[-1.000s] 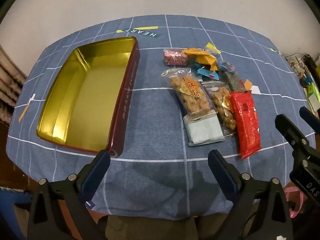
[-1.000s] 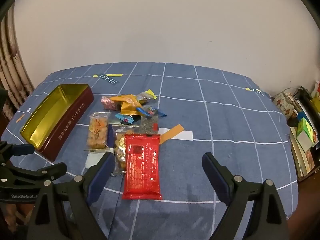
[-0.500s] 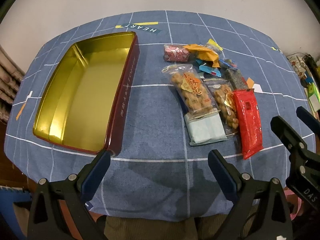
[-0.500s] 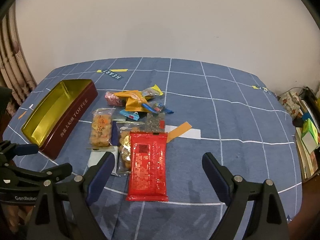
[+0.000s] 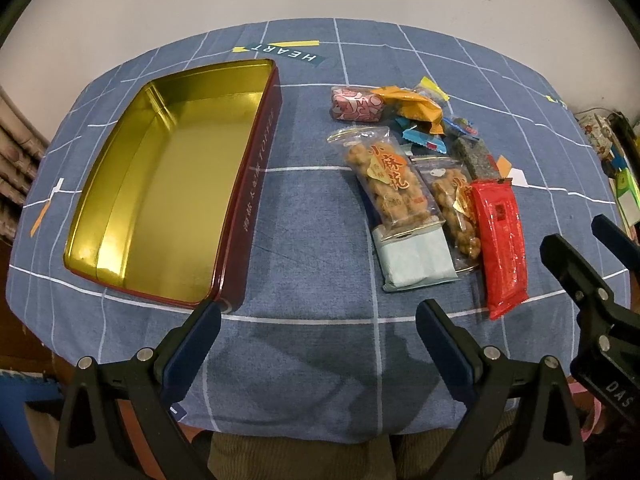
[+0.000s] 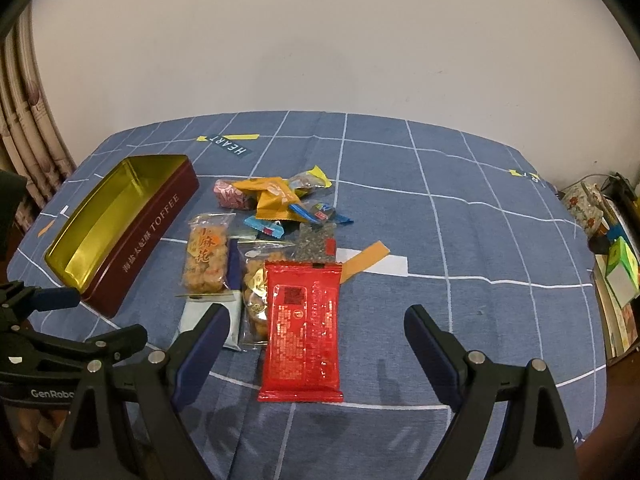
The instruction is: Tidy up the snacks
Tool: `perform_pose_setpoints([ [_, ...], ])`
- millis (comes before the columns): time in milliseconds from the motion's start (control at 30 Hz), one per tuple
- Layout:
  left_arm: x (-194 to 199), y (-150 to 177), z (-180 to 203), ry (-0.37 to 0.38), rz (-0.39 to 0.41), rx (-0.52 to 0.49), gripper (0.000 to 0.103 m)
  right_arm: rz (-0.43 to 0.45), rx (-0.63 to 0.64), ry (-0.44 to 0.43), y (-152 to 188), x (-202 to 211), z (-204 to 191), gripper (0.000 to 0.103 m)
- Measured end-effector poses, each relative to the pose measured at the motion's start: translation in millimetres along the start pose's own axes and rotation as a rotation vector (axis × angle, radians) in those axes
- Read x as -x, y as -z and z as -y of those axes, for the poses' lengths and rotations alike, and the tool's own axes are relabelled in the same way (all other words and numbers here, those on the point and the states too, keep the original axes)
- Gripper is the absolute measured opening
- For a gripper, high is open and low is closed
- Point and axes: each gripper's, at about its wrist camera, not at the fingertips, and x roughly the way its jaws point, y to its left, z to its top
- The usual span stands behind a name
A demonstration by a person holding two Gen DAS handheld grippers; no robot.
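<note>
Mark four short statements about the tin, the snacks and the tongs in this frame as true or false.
1. The toffee tin holds no snacks. True.
2. The right tongs grip the red packet. False: they are open, holding nothing.
3. The pink-wrapped snack lies at the pile's far end. True.
4. The left tongs are shut. False: they are open above the tablecloth.

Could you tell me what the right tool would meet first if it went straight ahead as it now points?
Most likely the red packet, lying between the open right tool fingers; depth is unclear.
</note>
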Motion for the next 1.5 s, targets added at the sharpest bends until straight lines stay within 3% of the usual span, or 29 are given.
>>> perform_pose_setpoints([
  [1500, -1.1, 0.3, 0.6, 0.003, -0.007, -0.003, 0.097, -0.022, -0.002, -0.005, 2.6, -3.4, -8.8, 0.091],
])
